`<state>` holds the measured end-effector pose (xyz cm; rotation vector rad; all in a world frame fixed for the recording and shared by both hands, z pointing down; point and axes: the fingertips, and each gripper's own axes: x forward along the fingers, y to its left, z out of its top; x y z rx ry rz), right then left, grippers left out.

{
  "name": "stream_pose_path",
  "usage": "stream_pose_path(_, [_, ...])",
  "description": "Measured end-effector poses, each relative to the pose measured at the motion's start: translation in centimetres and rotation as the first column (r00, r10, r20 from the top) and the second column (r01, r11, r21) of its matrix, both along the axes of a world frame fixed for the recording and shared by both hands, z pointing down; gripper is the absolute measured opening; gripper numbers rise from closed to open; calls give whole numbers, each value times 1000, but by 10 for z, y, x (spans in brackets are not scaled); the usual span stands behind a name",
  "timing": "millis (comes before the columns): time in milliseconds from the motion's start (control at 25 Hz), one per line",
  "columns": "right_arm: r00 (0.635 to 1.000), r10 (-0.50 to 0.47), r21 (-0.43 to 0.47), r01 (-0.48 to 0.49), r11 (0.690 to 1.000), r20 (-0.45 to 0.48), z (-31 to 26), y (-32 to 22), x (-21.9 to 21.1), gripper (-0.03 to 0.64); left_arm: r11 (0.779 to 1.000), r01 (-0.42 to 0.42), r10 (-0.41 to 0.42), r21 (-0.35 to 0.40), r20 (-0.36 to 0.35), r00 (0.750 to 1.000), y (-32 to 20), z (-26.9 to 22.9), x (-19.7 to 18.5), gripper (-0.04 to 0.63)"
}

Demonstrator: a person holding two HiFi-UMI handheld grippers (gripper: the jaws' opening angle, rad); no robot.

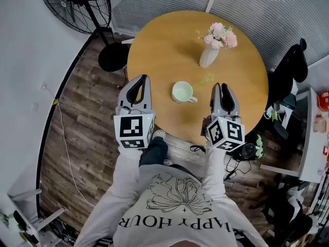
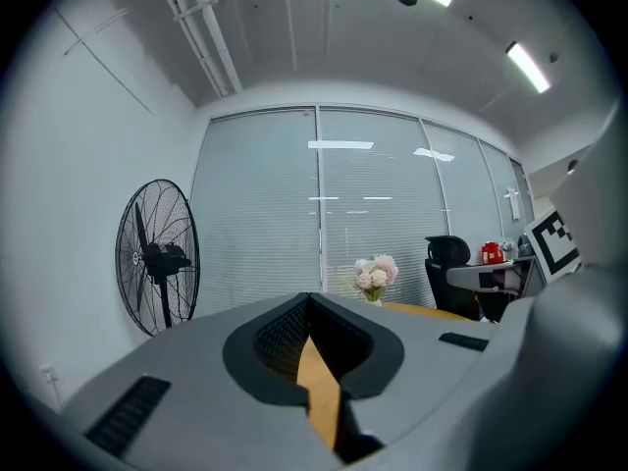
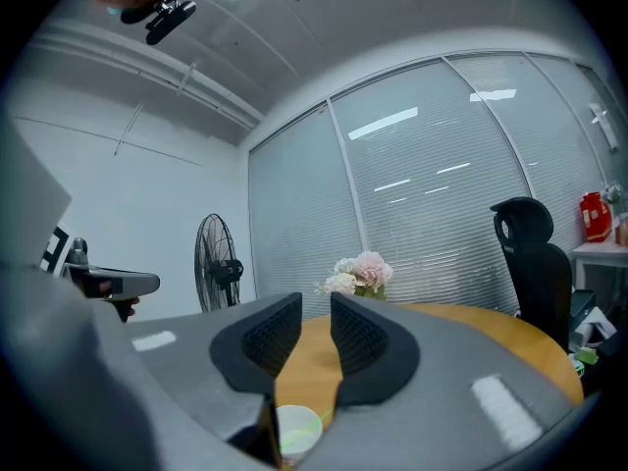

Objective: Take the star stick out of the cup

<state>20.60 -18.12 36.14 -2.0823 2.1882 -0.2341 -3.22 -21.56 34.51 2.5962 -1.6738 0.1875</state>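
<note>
A pale green cup (image 1: pixel 181 91) with a handle stands near the front edge of the round wooden table (image 1: pixel 154 40). A thin green star stick (image 1: pixel 205 80) leans out of it to the right. My right gripper (image 1: pixel 222 86) hovers just right of the cup, open, with nothing between its pads. In the right gripper view the cup (image 3: pixel 292 432) and the stick (image 3: pixel 309 426) show low down through the gap of the right gripper (image 3: pixel 315 302). My left gripper (image 1: pixel 140 79) is over the table's left edge, left of the cup and apart from it. Its tips meet, empty, in the left gripper view (image 2: pixel 309 297).
A white vase of pink flowers (image 1: pixel 211 50) stands behind the cup toward the table's far right. A black floor fan (image 1: pixel 77 4) is at the far left on the wooden floor. A black office chair (image 1: pixel 290 66) and a cluttered desk (image 1: pixel 313 133) are to the right.
</note>
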Motion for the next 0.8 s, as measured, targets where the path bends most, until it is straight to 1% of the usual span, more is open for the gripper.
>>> stream_pose_path(400, [997, 74, -56, -74, 996, 6, 20, -48, 11, 101, 997, -67, 67, -40, 2, 998, -64, 15, 12, 6])
stream_pose_path(800, [993, 116, -149, -116, 982, -7, 51, -69, 21, 140, 987, -121, 122, -110, 5, 992, -94, 46, 29, 6])
